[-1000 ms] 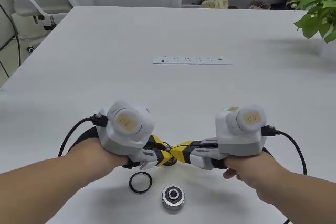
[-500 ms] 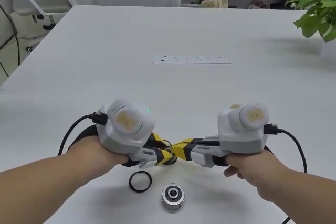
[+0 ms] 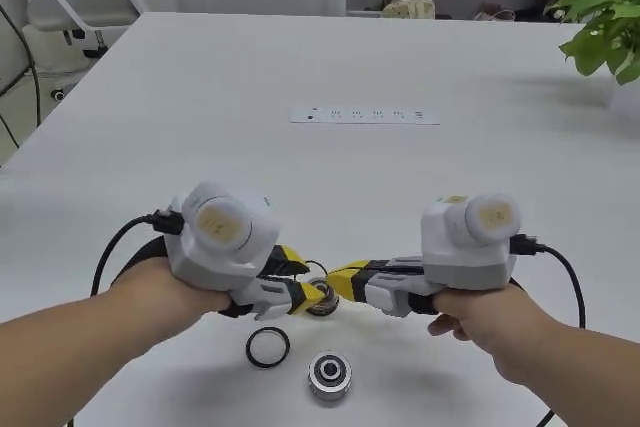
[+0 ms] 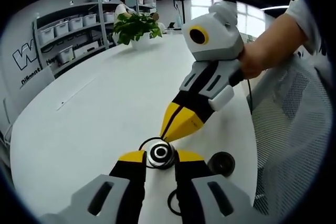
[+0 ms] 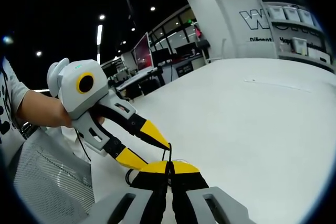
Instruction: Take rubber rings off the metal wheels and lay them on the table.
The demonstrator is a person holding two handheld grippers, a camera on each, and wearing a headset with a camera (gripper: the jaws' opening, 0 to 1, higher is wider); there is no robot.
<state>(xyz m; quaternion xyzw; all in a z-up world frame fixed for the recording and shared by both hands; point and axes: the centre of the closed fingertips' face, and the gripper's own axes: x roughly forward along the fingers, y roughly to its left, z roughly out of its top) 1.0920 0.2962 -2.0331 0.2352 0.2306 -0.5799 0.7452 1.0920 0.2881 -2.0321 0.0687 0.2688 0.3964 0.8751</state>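
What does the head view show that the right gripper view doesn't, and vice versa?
Extra in the head view: a loose black rubber ring on the white table, a silver metal wheel beside it, a green leafy plant. Extra in the right gripper view: a lettered wall, ceiling lights. Both: the left gripper clamping another metal wheel, the right gripper pinching that wheel's black ring, a white power strip.
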